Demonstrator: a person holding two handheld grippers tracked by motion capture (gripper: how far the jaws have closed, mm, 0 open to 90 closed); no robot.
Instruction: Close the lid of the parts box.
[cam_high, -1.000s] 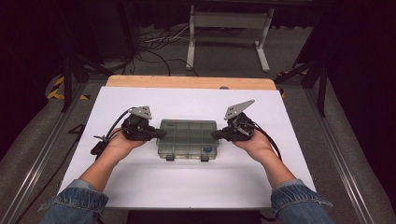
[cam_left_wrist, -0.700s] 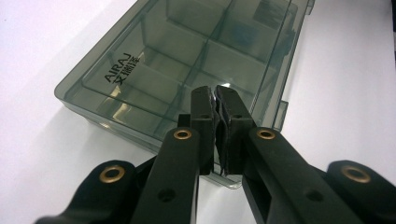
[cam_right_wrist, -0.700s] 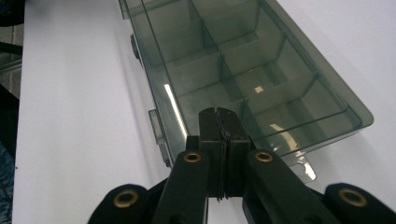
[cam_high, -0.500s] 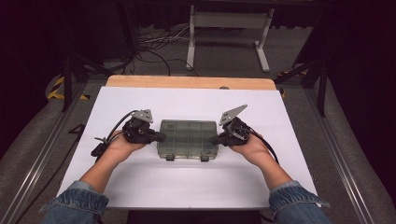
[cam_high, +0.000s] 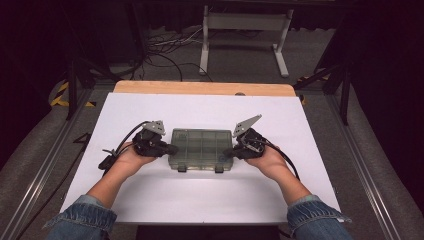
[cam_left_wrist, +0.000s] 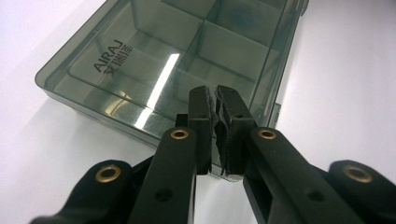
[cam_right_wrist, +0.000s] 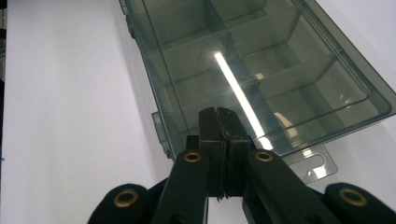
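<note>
Two grippers flank our smoked-plastic compartment box (cam_high: 201, 149), which lies lid-closed at the middle of the white table (cam_high: 210, 107); our left gripper (cam_high: 170, 149) sits at its nine o'clock end, jaws pressed together against the edge; our right gripper (cam_high: 227, 152) sits at three o'clock, jaws likewise closed on nothing
</note>
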